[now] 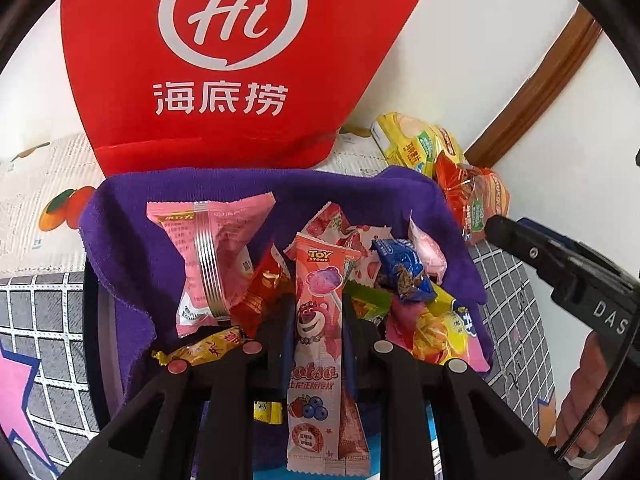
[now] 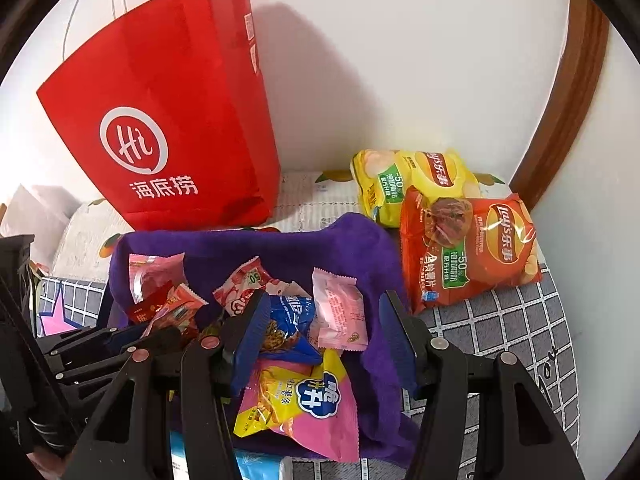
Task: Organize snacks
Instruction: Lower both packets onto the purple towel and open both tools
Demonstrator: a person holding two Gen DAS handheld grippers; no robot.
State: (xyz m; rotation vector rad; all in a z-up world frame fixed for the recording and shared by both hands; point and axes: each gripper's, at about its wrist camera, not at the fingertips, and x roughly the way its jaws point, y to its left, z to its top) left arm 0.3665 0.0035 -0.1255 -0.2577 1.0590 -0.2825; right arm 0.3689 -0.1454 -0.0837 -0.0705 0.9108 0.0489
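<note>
A purple cloth-lined basket (image 1: 132,248) holds several small snack packets. My left gripper (image 1: 316,320) is shut on a pink Lotso lollipop packet (image 1: 316,320) and holds it upright over the basket. My right gripper (image 2: 324,328) is open and empty above the basket (image 2: 360,240), its blue pads (image 2: 252,320) either side of a blue cookie packet (image 2: 292,320) and a pink packet (image 2: 340,312). A yellow-pink packet (image 2: 304,400) lies below. The right gripper also shows in the left wrist view (image 1: 560,264).
A red paper bag (image 2: 168,128) stands behind the basket against the white wall. A yellow chip bag (image 2: 416,176) and a red chip bag (image 2: 472,248) lie at the right. A wooden door frame (image 2: 560,128) is at the far right.
</note>
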